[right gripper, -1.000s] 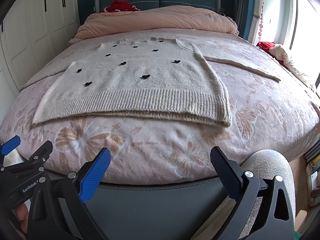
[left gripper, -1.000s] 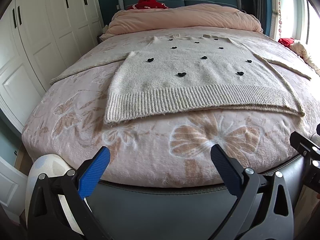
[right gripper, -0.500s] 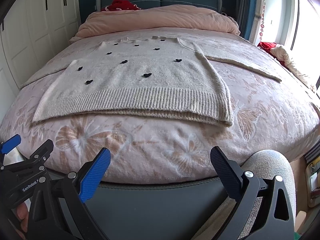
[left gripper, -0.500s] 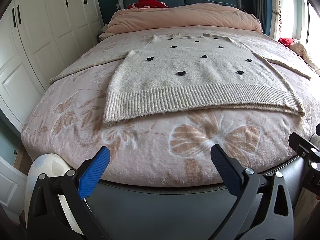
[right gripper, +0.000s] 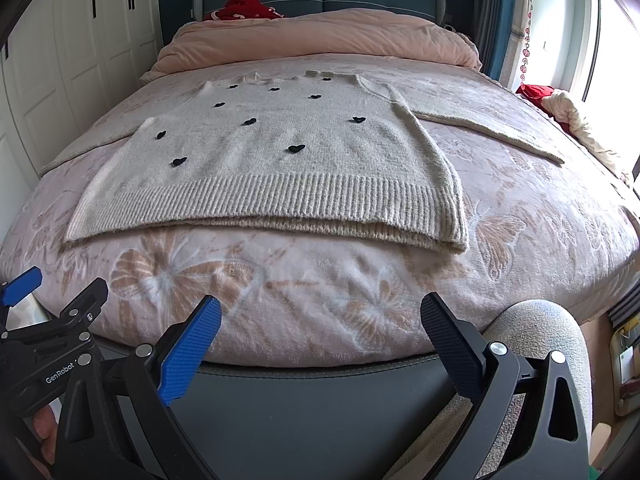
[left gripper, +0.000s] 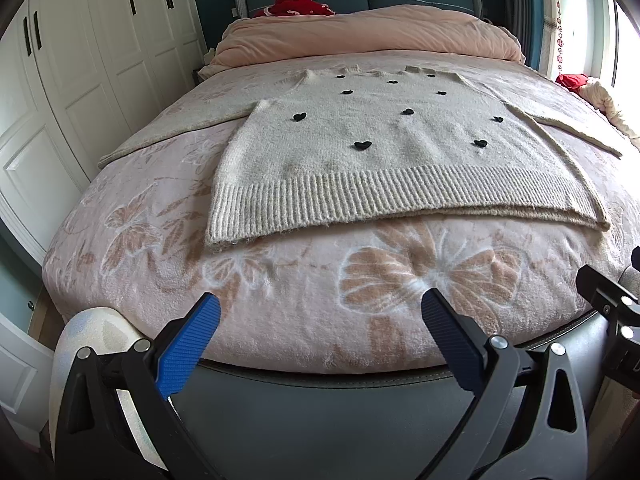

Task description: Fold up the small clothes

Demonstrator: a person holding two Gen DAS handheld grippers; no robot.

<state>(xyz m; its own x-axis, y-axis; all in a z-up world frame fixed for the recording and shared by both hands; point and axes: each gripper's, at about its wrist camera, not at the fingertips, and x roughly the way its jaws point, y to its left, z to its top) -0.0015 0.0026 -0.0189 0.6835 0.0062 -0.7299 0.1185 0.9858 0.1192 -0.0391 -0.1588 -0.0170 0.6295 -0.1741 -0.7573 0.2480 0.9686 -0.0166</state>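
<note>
A cream knitted sweater [left gripper: 384, 152] [right gripper: 280, 160] with small black hearts lies flat, front up, on the bed, ribbed hem toward me and both sleeves spread out sideways. My left gripper [left gripper: 320, 320] hangs open over the foot of the bed, below the hem's left half, nothing between its fingers. My right gripper [right gripper: 320, 320] is open too, short of the hem's right half and apart from the cloth. In the right wrist view the left gripper [right gripper: 24, 284] shows at the lower left edge.
The bed carries a pink floral blanket [left gripper: 280, 288] and a rolled pink duvet [left gripper: 368, 32] by the teal headboard. White wardrobe doors [left gripper: 80, 60] stand on the left. Red cloth and crumpled fabric [right gripper: 560, 108] lie by the window on the right. A dark padded footboard [right gripper: 320, 400] runs below.
Both grippers have crept slightly forward toward the bed; the sweater sits a little lower and larger in both views. Both stay open, and the sweater lies unmoved.
</note>
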